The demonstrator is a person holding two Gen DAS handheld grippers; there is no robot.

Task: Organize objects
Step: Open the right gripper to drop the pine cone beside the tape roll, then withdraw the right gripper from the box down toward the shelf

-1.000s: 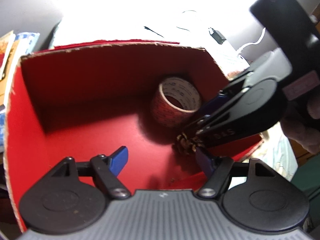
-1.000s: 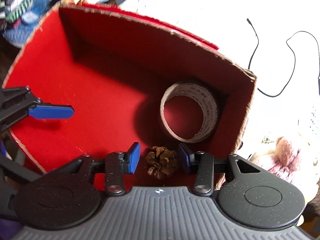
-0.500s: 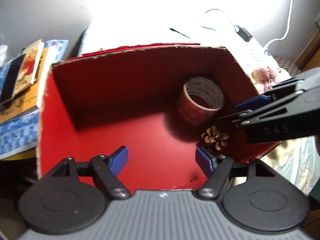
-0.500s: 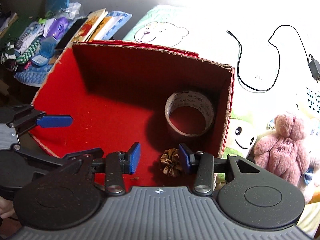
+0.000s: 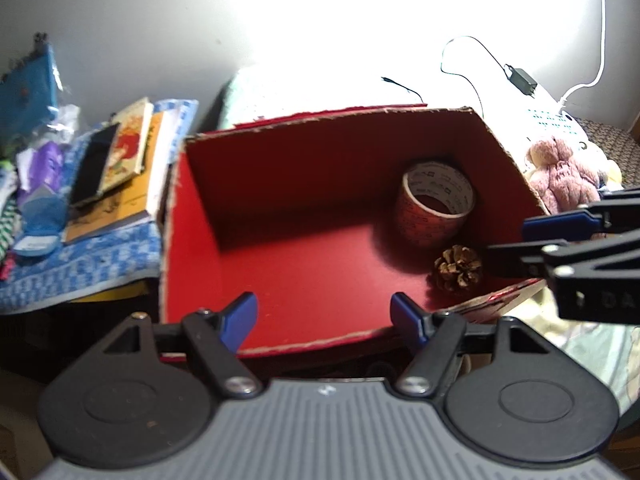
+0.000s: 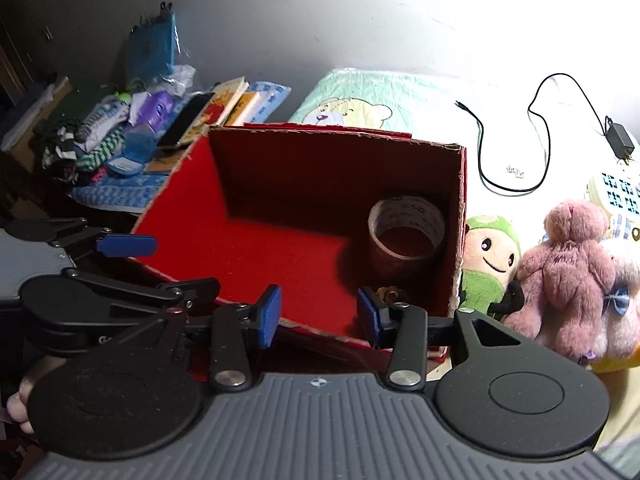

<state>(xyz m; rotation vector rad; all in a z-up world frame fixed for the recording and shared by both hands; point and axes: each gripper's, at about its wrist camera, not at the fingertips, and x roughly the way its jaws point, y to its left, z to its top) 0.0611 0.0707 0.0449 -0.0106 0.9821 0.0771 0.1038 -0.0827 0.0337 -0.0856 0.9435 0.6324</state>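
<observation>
An open red cardboard box [image 5: 192, 240] [image 6: 340, 160] stands in front of both grippers. On its floor in the right far corner sit a roll of tape [image 5: 434, 210] [image 6: 406, 232] and, just in front of it, a brown pine cone [image 5: 458, 268], which the right wrist view mostly hides behind a fingertip [image 6: 390, 292]. My left gripper [image 5: 324, 314] [image 6: 160, 266] hangs open above the box's near edge with nothing between its blue pads. My right gripper [image 6: 318, 314] [image 5: 528, 238] is open too, empty, over the near right corner, a little back from the cone.
Books, a phone and folded clothes [image 6: 132, 136] lie on a blue cloth left of the box. A green plush [image 6: 488, 264] and a pink teddy bear [image 6: 572, 268] [image 5: 560, 176] lean by the right wall. A black cable with charger [image 6: 618, 140] lies behind, near a bear-print pillow [image 6: 360, 104].
Both grippers have pulled back and up out of the box. The right gripper's open jaws stood around the pine cone; the cone now lies alone on the box floor.
</observation>
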